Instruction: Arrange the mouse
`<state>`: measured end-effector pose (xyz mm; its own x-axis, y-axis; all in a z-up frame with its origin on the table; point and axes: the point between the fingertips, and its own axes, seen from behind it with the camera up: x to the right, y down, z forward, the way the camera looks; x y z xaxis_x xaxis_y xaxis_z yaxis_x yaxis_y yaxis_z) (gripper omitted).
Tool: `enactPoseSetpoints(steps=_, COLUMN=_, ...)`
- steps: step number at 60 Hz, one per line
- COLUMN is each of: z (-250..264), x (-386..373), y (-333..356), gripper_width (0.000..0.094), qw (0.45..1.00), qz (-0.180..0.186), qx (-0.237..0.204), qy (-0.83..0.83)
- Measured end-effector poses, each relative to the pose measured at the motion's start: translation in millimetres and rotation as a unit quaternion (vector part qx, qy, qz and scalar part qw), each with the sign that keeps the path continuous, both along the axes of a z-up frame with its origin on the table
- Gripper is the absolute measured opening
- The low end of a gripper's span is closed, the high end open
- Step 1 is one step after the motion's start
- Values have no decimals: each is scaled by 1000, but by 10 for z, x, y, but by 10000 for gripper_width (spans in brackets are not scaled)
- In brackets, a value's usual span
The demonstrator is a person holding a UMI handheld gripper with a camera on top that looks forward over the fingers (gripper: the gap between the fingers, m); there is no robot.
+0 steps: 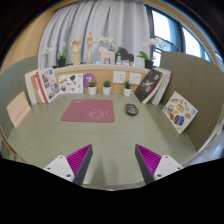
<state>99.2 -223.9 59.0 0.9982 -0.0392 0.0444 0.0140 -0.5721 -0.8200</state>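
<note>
Table [110, 135]: greenish surface, fills most of the gripper view, runs from the fingers to a low back ledge.

Window and pale curtains [100, 25] behind the ledge; daylight comes in to the right of the curtains.

Boards and booklets stand propped around the table edges: a white one with dark marks on the right [180, 111], a dark tilted one beside it [152, 86], several leaning on the left [42, 87]. Printed detail is too small to read.

Mouse pad [88, 111]: pink-magenta rectangle, lies flat mid-table, well beyond the fingers, slightly left of the centre line between them. Faint pale mark on its surface.

Gripper [113, 160]: jaws wide apart, holding nothing, touching nothing. Both purple pads [79, 160] are visible on the inner faces, with bare table between them. Fingers sit near the table's front edge, far from every object.

Containers: small pots on the back ledge hold plants [91, 86]. One has purple flowers, others have green leaves. A taller potted plant [148, 55] is at the right end of the ledge. Pale figurines [90, 45] stand along the ledge top.

Mouse [131, 109]: small, dark grey to black, rounded oval. Sits on bare table just right of the mouse pad, close to it but off it. It is well ahead of the fingers and roughly in line with the right finger. Orientation cannot be told.
</note>
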Motion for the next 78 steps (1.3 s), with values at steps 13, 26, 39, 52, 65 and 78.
enactPoseSetpoints(steps=13, z=-329, x=760, y=749, gripper_width=866, qw=999, qz=-35, qx=-21, qy=7)
enactPoseSetpoints(steps=26, z=-486, x=996, y=1763, gripper_width=854, qw=999, qz=-30, qx=-19, qy=22)
enactPoseSetpoints(steps=39, z=-651, x=1082, y=2549, gripper_width=865, qw=999, qz=-20, qx=-25, qy=35)
enactPoseSetpoints(steps=52, z=-702, x=1179, y=2911, gripper_width=597, qw=999, qz=-17, qx=-25, qy=36)
enactPoseSetpoints(steps=65, z=-719, x=1184, y=2892, gripper_width=369, qw=999, qz=-19, qx=-40, qy=29)
enactPoseSetpoints(steps=78, z=-724, x=1189, y=2894, gripper_width=313, qw=998, qz=-14, qx=-55, qy=29)
